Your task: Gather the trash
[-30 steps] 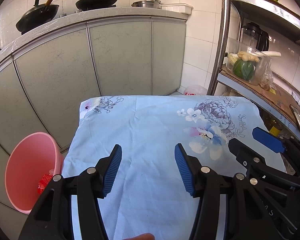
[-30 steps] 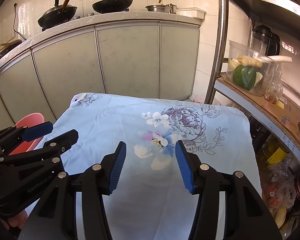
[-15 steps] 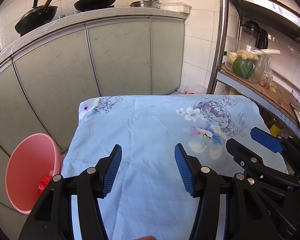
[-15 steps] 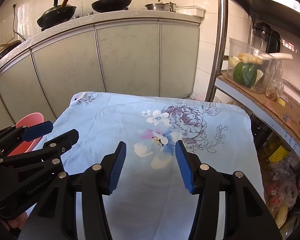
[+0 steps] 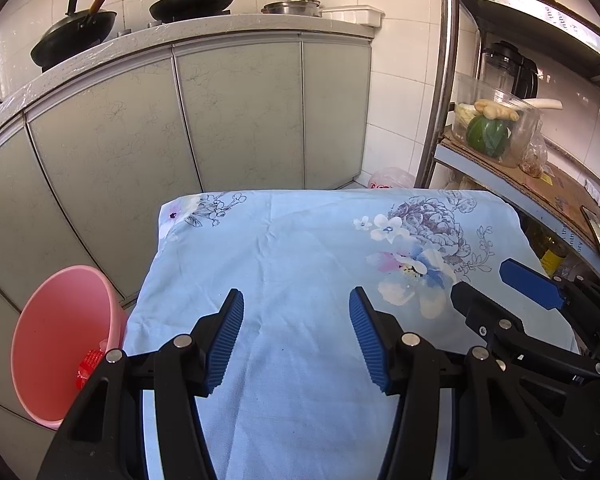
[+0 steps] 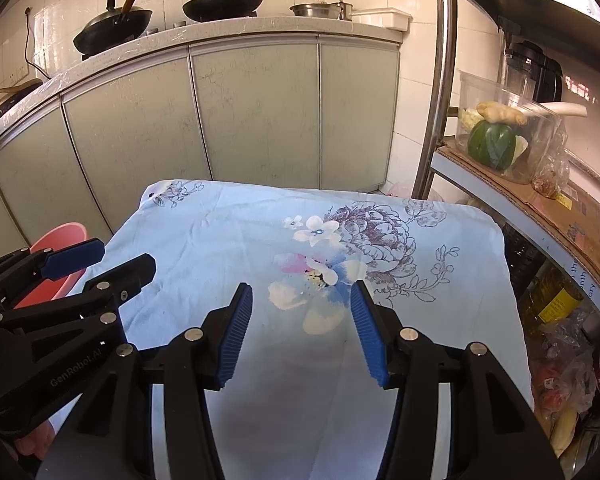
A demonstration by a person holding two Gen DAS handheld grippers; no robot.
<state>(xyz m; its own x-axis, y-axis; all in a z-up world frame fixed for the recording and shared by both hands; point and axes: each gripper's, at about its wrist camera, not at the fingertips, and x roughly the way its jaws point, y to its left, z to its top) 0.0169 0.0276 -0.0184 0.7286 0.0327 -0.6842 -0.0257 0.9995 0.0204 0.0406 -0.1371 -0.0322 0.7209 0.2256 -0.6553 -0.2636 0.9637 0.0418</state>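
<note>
A pink bin (image 5: 56, 332) stands on the floor left of the table; a red piece of trash (image 5: 87, 364) lies inside it. The bin's rim (image 6: 66, 234) also shows in the right wrist view. The table wears a light blue floral cloth (image 5: 300, 264) with nothing lying on it. My left gripper (image 5: 296, 300) hovers open over the cloth's near left part, nothing between its blue pads. My right gripper (image 6: 302, 292) is open over the printed flowers (image 6: 324, 272), also holding nothing. Each gripper shows in the other's view: the right one (image 5: 500, 284), the left one (image 6: 120, 256).
Grey-green cabinet doors (image 5: 236, 112) under a counter with woks (image 5: 192, 0) stand behind the table. A metal shelf rack (image 5: 436, 92) at right holds a clear tub of vegetables (image 5: 492, 128). Bags and bottles (image 6: 556, 308) crowd the floor under the shelf.
</note>
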